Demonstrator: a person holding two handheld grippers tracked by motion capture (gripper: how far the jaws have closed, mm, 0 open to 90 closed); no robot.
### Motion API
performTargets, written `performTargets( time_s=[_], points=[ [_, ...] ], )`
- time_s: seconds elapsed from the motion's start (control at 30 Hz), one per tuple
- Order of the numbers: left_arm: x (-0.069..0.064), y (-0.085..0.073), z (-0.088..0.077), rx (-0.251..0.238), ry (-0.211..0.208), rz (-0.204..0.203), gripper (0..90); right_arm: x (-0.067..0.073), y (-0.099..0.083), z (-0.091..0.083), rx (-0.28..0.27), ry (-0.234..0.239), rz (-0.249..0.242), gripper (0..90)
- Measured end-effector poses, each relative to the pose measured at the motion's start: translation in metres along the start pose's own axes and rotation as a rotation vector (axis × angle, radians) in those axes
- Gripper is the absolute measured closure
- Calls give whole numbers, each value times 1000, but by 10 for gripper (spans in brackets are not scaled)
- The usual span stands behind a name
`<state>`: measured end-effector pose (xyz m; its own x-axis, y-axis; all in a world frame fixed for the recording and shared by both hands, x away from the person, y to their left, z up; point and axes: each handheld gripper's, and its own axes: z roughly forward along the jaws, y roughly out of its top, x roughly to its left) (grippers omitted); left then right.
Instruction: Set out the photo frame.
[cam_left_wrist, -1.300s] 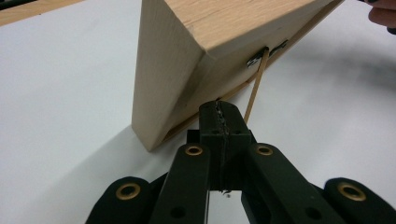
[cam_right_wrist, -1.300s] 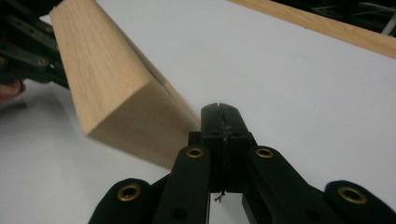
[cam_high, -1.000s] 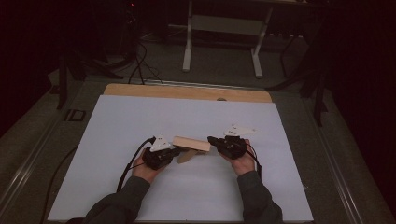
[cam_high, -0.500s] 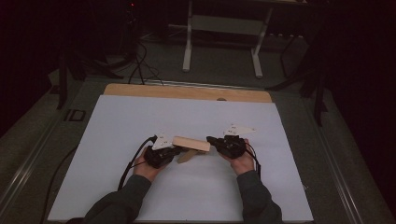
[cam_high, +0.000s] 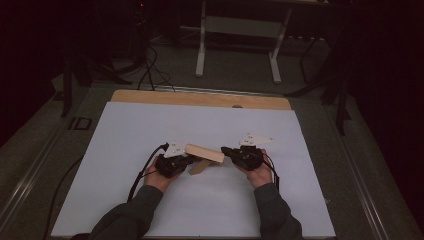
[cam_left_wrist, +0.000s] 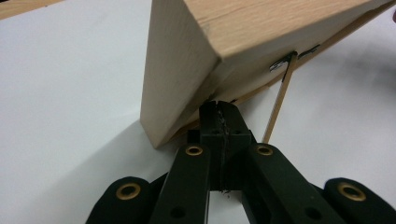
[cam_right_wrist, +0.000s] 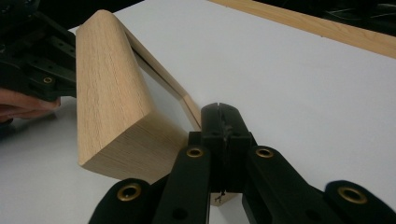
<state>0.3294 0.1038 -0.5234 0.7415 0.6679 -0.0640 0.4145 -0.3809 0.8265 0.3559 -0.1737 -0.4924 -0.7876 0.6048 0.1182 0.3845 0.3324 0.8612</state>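
Note:
A pale wooden block (cam_high: 205, 152) hangs a little above the white sheet between the two grippers, with a thin wooden slat (cam_high: 200, 167) slanting down under it. In the left gripper view the block (cam_left_wrist: 243, 28) looms over my left gripper (cam_left_wrist: 217, 105), whose jaws are pressed together under its lower edge; a thin metal rod (cam_left_wrist: 279, 100) runs down from the block's underside. My right gripper (cam_right_wrist: 219, 110) also has its jaws together, its tip against the end of the slat (cam_right_wrist: 159, 70) beside the block (cam_right_wrist: 112, 93). I see nothing between either pair of jaws.
A white sheet (cam_high: 150, 125) covers the table, with a bare wooden strip (cam_high: 200, 99) along the far edge. Cables (cam_high: 145, 170) trail from the left gripper. Beyond the table stand a dark floor, cables and a white frame (cam_high: 240, 30).

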Motion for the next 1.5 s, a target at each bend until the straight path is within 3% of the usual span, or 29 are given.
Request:
performTargets(
  time_s=[0.87,1.5],
  points=[
    [-2,8,-4,-17,21,-6,900,4,-7,-1,21,-15,-14,900],
    [-8,16,-7,-35,-4,6,900,12,-7,-1,39,-16,-59,900]
  ],
)
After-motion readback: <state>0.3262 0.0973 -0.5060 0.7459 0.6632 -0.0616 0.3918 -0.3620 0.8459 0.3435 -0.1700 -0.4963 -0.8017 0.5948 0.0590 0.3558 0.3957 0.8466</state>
